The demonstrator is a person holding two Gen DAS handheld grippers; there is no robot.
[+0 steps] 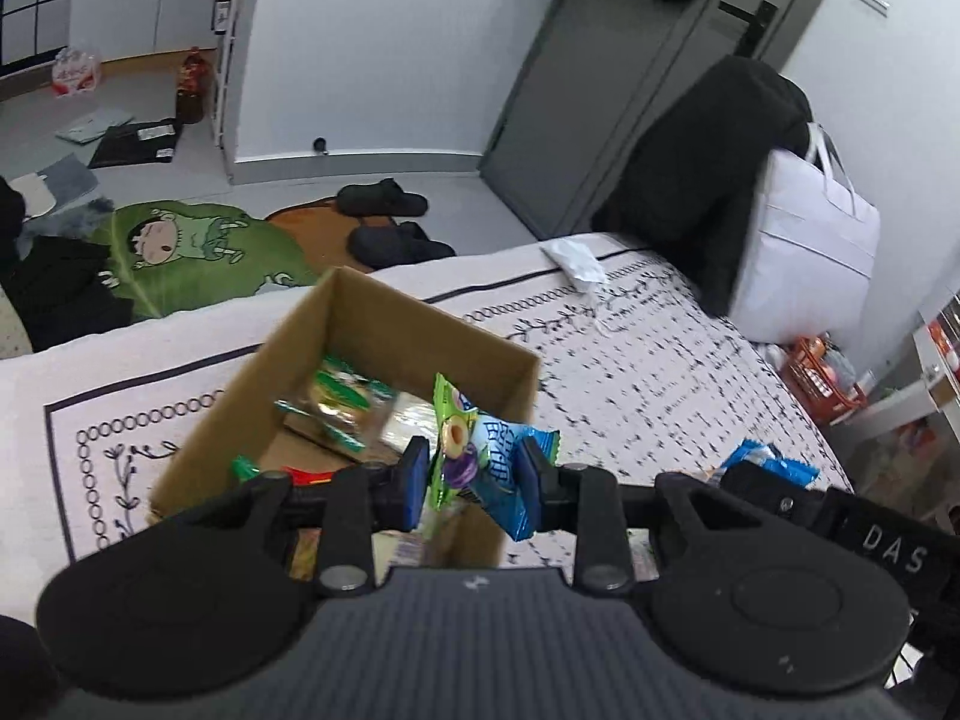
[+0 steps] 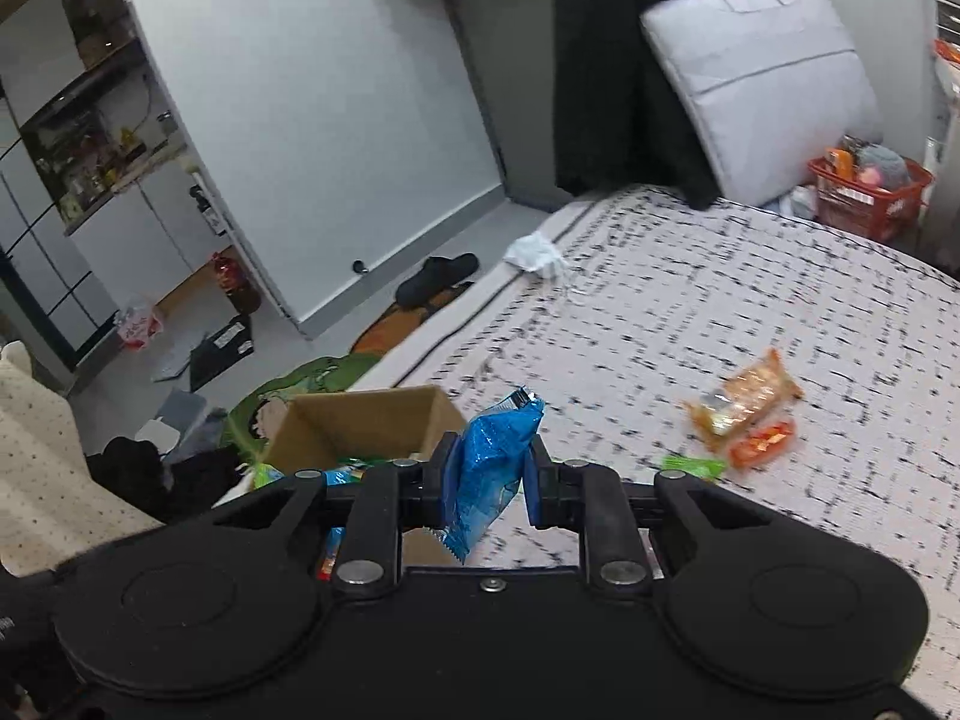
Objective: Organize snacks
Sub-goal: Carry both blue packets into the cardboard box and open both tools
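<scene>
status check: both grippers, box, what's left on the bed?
Left gripper shut on green-blue packet over box. Right gripper shut on blue packet. Three snacks loose on bed. Path open.

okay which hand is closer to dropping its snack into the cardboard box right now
Left. The left gripper holds its green and blue snack packets at the cardboard box opening. The right gripper holds a blue packet beside the box, over the bed.

Both grippers, left gripper (image 1: 474, 474) and right gripper (image 2: 489, 474), are matte black with blue finger pads (image 1: 413, 480); silver pivot screws; round side discs; white "DAS" lettering at lower right of the left view.
</scene>
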